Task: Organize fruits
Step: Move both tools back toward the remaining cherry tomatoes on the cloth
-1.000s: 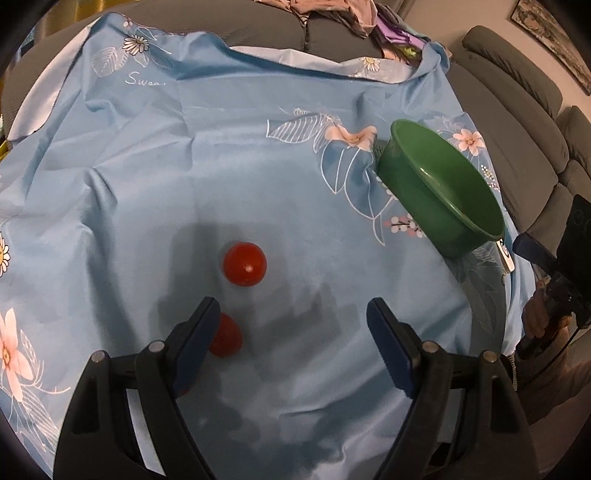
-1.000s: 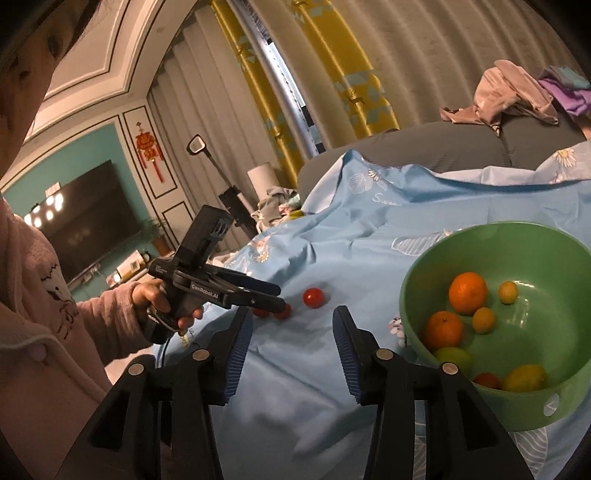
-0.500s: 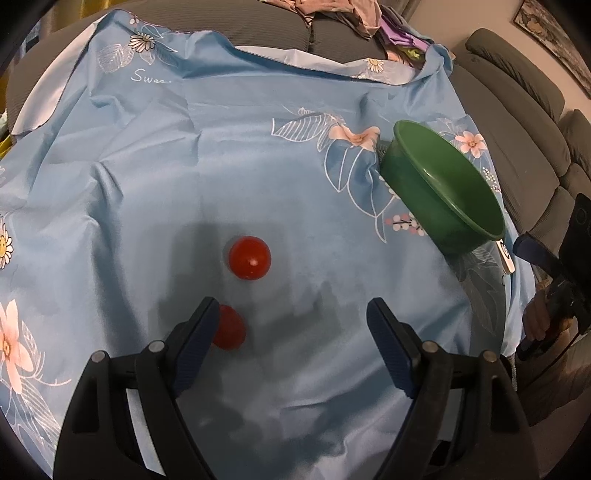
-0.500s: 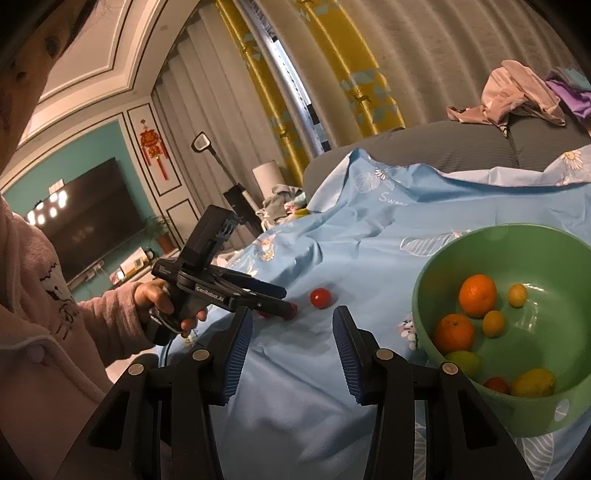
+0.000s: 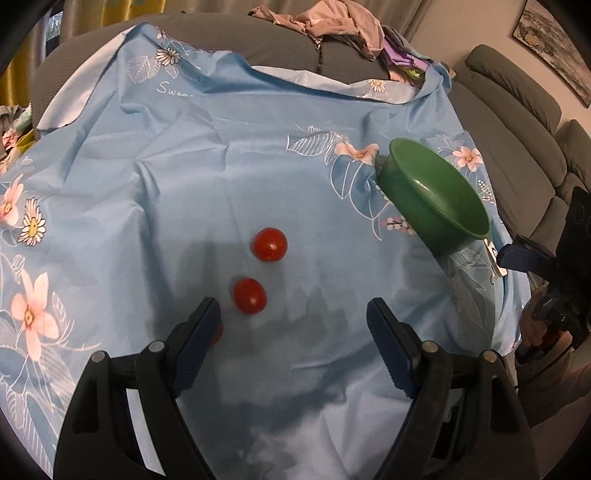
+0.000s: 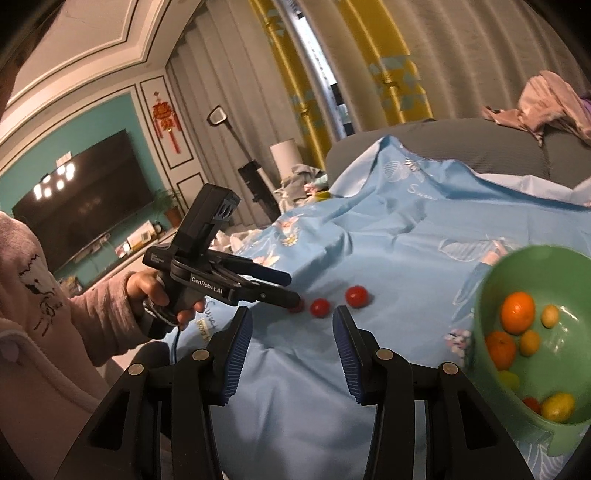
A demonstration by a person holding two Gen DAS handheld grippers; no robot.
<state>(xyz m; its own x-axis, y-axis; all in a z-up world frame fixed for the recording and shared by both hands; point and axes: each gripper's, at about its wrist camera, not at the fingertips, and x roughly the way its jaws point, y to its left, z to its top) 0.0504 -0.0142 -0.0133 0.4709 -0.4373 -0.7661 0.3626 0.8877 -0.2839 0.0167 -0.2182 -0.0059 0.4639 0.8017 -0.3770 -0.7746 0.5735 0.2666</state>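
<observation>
My left gripper hangs low over the blue floral cloth, its fingers spread wide and holding nothing. In the left wrist view, two red tomatoes lie on the cloth just ahead of me: the near tomato sits right beyond my left fingertip, inside the gap but off toward that side, and the far tomato sits a little further up, close to centre frame, the two near each other but apart. A sliver of a third tomato peeks out from behind the left finger at lower left. The green bowl is at the right of the frame, well apart from the tomatoes. From the right wrist view, my right gripper is raised at the cloth's edge, its fingers also wide apart and empty. There the bowl fills the lower right, and it holds two oranges, several small yellow fruits and something red near the bottom. The left gripper shows at centre left, its tips down beside the row of three tomatoes. Behind the cloth, a grey sofa carries a heap of clothes.
</observation>
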